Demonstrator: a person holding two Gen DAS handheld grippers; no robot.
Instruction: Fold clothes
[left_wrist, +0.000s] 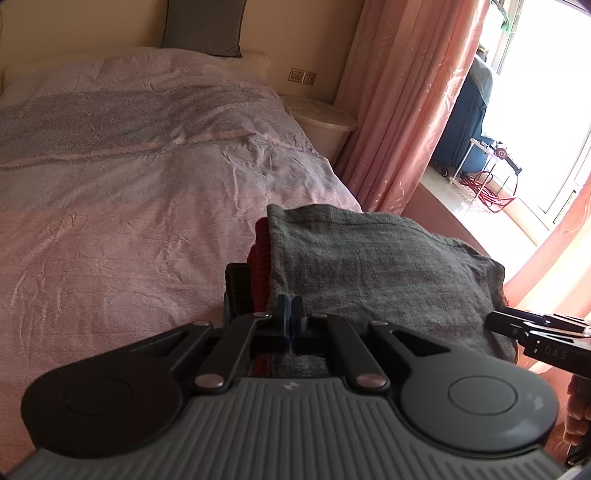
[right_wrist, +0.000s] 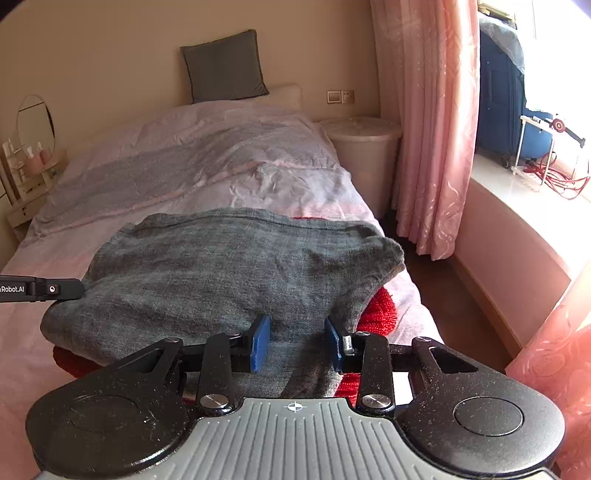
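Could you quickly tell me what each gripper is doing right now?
Left gripper: shut; whether it pinches the grey garment cannot be told.
Right gripper: open over it.

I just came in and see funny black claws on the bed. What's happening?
A person is folding clothes with two hand-held grippers. A grey knitted garment lies on a red knitted garment on the pink bed cover. The left gripper is shut at the grey garment's edge; the right gripper has grey fabric between its blue pads.
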